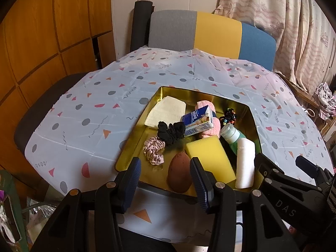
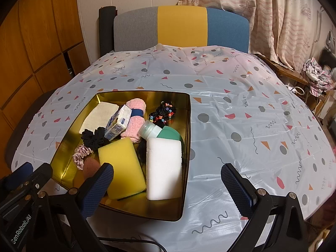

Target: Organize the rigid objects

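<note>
Patterned tablecloth (image 2: 241,113) over a table, tricolour chair (image 2: 180,25) at the far side. Gold tray (image 2: 187,147), near left: rigid items, carton (image 2: 117,124) and green bottle (image 2: 161,132), lie mixed with soft ones, yellow sponge (image 2: 121,166), white sponge (image 2: 163,168), scrunchies (image 1: 170,132), pink cloth (image 2: 134,124), beaded ties (image 2: 163,111). Left gripper (image 1: 166,178) hovers spread and empty at the tray's near edge; right gripper (image 2: 168,187) likewise, wider. Step judged: sorting stage unsettled, rigid things unseparated. Room: cloth lies bare far and right; tray walls call for a lift from above.
</note>
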